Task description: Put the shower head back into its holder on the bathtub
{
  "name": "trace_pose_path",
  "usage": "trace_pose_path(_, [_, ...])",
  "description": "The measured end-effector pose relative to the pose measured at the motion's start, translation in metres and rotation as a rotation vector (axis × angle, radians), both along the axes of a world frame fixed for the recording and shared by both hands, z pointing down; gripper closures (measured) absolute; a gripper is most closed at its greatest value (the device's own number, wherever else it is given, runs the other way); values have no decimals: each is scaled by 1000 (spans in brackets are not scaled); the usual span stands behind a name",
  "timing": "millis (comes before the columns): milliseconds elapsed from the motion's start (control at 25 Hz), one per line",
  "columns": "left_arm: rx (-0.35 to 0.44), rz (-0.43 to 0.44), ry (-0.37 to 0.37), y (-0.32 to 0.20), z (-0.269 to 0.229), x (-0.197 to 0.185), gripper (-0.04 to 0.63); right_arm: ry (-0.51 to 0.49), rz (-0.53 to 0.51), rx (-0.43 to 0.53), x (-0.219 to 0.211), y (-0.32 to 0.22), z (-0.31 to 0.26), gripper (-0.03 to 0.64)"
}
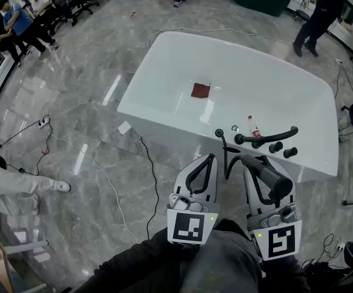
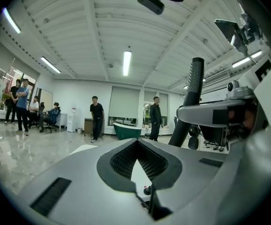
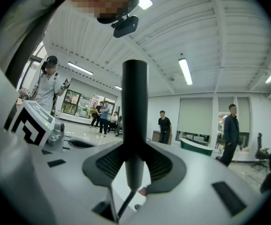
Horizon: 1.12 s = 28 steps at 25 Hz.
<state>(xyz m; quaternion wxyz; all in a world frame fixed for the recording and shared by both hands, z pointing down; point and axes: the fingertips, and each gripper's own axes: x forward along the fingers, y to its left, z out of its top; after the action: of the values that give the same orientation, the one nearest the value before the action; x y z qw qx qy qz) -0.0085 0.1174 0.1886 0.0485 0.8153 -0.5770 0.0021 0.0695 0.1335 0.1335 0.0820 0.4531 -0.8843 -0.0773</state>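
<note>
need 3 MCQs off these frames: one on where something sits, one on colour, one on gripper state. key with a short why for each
1. Where does the dark red cloth lie?
A. on the floor
B. inside the bathtub
C. draped over the tub's near rim

2. What colour is the shower head?
A. white
B. red
C. black

3. What state is the right gripper in?
A. shut on the shower head
B. open and empty
C. shut on the cloth

Key:
1 B: the head view shows the cloth flat on the tub's white bottom, apart from the rim.
2 C: its handle shows black in both the right gripper view and the head view.
3 A: the right gripper view shows both jaws pressed on the handle, which sticks up between them.
</note>
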Motion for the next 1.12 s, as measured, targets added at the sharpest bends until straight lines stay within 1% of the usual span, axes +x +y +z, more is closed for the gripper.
trace_pose_path(200, [-16, 18, 5, -10, 10, -3, 592, 6, 34, 3, 0, -13, 2, 474])
trace_pose_path(400, [-34, 10, 0, -37, 13, -6, 592, -3, 37, 5, 3, -39, -4, 475])
trace_pose_path(600, [1, -3, -11, -61, 8, -4, 592, -25, -2, 34, -3, -62, -17, 474])
trace_pose_path(680, [4, -15, -2, -71, 4, -4, 592, -34, -22, 55, -6, -71, -28, 474])
trace_pose_path(920, [36, -66, 9, -102, -14, -20, 592, -45, -81, 100, -24, -103, -57, 474])
trace_pose_path(1120, [47, -104, 23, -124, -32, -28, 592, -40, -105, 145, -30, -127, -88, 474])
